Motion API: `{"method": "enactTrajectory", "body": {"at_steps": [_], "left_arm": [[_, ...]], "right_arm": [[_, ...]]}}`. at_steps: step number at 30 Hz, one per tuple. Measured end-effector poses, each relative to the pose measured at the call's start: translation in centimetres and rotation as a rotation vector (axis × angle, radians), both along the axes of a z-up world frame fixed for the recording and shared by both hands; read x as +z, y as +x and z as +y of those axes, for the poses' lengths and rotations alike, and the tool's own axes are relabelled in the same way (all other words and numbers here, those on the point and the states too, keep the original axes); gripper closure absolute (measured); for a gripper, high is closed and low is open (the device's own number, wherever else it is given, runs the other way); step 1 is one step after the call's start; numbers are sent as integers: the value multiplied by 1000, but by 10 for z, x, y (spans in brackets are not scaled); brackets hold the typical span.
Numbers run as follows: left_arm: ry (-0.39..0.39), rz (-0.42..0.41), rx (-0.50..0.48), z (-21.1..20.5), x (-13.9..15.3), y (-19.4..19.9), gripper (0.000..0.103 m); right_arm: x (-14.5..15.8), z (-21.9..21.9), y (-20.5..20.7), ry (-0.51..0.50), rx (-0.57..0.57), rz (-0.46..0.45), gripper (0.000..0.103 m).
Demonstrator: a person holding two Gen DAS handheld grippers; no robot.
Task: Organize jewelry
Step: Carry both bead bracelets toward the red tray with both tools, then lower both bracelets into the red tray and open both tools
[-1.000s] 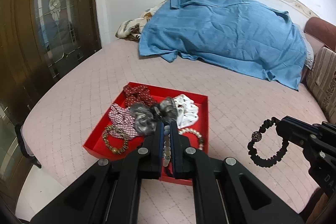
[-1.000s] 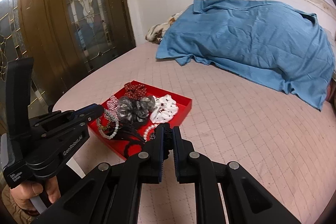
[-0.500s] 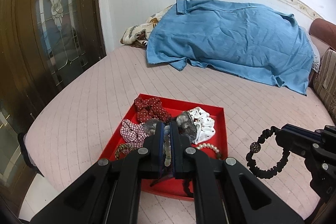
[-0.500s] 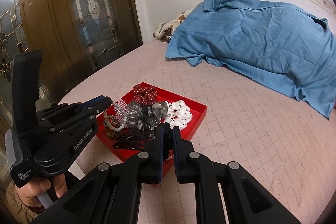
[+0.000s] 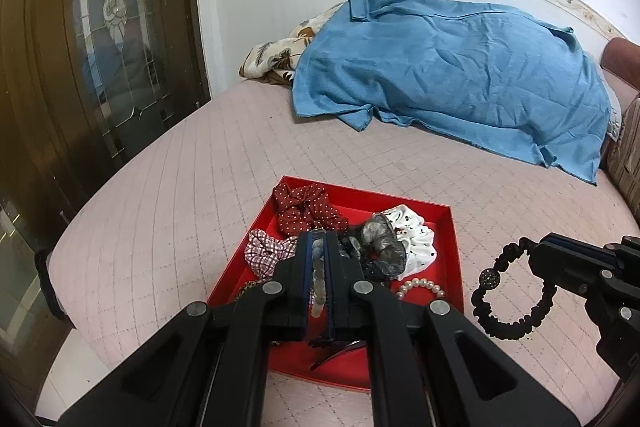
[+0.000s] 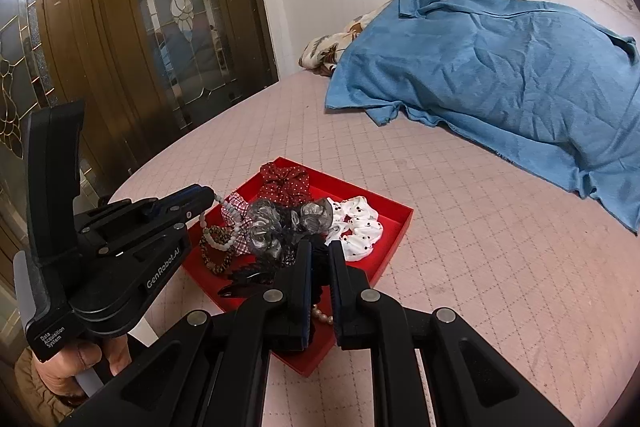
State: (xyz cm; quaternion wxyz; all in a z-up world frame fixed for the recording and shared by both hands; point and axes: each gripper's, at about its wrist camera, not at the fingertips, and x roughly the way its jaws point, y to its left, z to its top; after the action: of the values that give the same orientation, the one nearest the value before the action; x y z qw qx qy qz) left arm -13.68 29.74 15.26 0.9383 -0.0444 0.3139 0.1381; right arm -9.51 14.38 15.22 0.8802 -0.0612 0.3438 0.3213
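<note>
Left wrist view: the left gripper (image 5: 318, 267) has its jaws closed on a grey bead bracelet (image 5: 318, 281) above the red tray (image 5: 450, 259), near the bed's (image 5: 180, 227) front edge

Right wrist view: the right gripper (image 6: 318, 267) has its jaws clamped on a black bracelet (image 6: 319, 269) over the tray's front corner

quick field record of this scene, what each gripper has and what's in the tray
surface: pink quilted bed
tray: red tray on the bed
tray contents: red dotted scrunchie, checked scrunchie, white scrunchie, pearl bracelet
left gripper: shut on pale bead bracelet
right gripper: shut on black bead bracelet
background: blue blanket
</note>
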Motion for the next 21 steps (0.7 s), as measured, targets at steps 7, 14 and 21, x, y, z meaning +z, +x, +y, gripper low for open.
{"method": "enactTrajectory", "body": {"at_steps": [7, 14, 21], "left_arm": [[-22, 11, 7, 6, -7, 2, 97], [-61, 25, 7, 15, -14, 5, 97], [-141, 15, 18, 34, -18, 1, 97]], "right_arm": [[-4, 3, 7, -3, 2, 11, 94], [-9, 7, 17, -3, 5, 32, 94], [-11, 15, 35, 13, 3, 64, 94]]}}
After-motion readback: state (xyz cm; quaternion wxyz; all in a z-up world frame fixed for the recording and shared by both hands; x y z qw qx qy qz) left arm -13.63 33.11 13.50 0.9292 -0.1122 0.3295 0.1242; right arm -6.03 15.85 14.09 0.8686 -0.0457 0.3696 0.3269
